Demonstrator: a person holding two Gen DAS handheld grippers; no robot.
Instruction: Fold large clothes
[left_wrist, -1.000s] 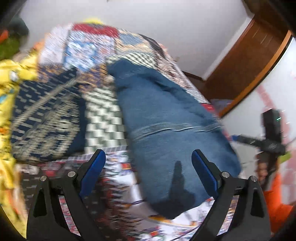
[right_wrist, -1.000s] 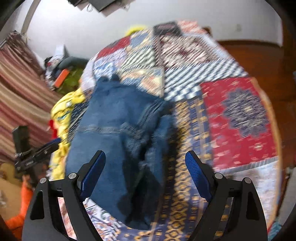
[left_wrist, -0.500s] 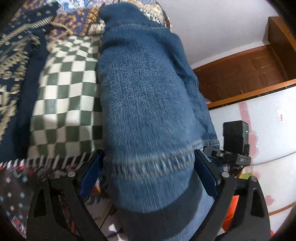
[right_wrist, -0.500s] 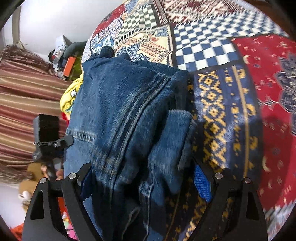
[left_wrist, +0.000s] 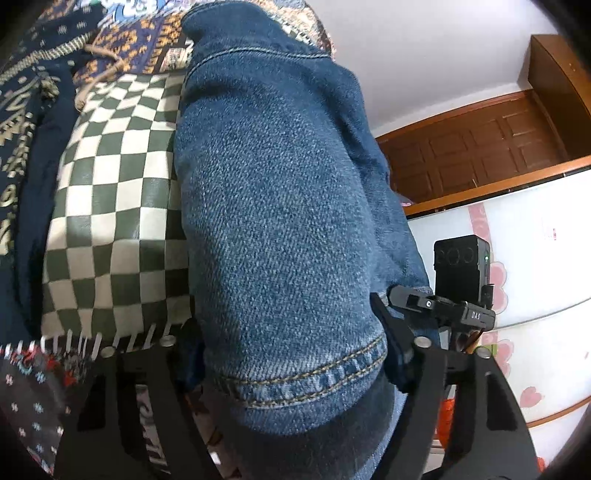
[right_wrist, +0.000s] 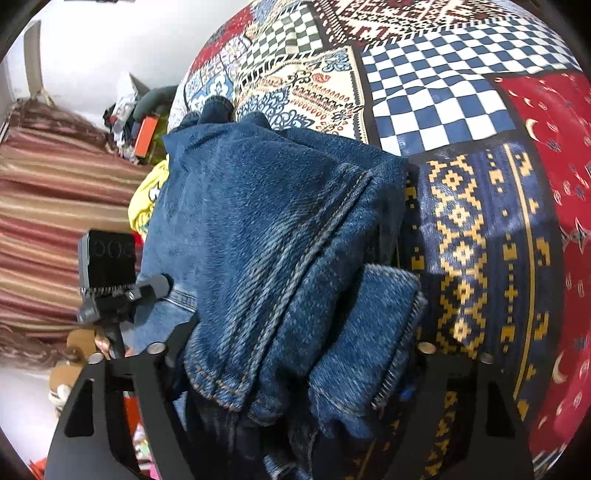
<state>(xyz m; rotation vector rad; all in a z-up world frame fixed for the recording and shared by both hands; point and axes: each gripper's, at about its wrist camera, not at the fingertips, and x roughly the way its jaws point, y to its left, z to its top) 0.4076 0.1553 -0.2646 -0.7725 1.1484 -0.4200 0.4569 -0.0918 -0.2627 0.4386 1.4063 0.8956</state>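
Bed: a patchwork bedspread (right_wrist: 461, 85) of checks, reds and navy-and-gold bands covered it, with a white wall behind.
Background: a brown wooden door (left_wrist: 476, 147) showed in the left view; a striped red curtain (right_wrist: 48, 206) hung in the right view.
Jeans: the folded blue jeans (left_wrist: 280, 206) lay on the bedspread, one end reaching down into both camera views.
Left hand-held gripper: the left hand-held gripper (left_wrist: 291, 354) was down at the hemmed leg end, its jaws had just been closing, and the denim filled the gap from one finger to the other, so it was gripping the jeans.
Right hand-held gripper: the right hand-held gripper (right_wrist: 295, 350) sat at the bunched, seamed end of the denim; its jaws had just been closing too, and the thick folds were wedged between both fingers, gripped.
Neighbours: a navy patterned garment (left_wrist: 22, 122) lay to the left of the jeans, and a yellow cloth (right_wrist: 146, 199) peeked out beyond them in the right view.
Cross-view: each camera caught the other hand-held gripper at the jeans' far side.
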